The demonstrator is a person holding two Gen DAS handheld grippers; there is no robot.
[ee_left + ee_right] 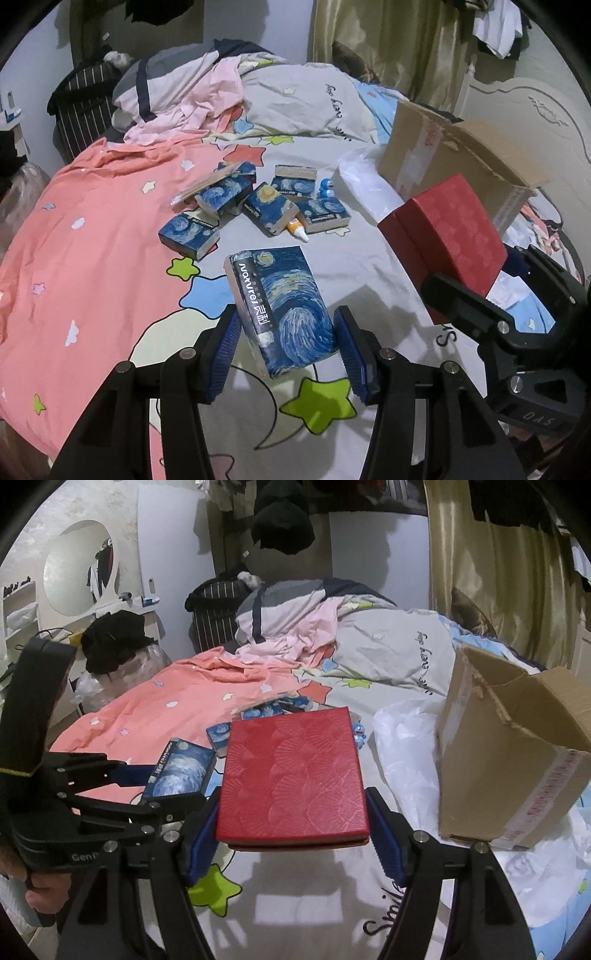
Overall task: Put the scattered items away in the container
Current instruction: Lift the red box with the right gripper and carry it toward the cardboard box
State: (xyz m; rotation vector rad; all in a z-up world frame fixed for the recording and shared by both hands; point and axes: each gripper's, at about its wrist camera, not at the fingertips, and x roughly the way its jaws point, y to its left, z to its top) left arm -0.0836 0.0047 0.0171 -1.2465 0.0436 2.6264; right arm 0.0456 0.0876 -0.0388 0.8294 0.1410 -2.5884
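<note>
My left gripper [286, 332] is shut on a blue starry-night tissue pack [284, 310] and holds it above the bed. My right gripper [291, 829] is shut on a flat red box [291, 775], also lifted; the red box shows at the right of the left wrist view [447, 236]. Several more blue tissue packs [258, 203], a small glue tube [295, 230] and a blue Doraemon figure [327, 188] lie scattered on the sheet. An open cardboard box [509, 760] stands at the right, also in the left wrist view [454, 162].
A white plastic bag [406, 746] lies beside the cardboard box. A crumpled quilt and pink clothes [207, 92] pile at the bed's far end. An orange sheet [92, 240] covers the left of the bed. A headboard [535, 107] stands at the right.
</note>
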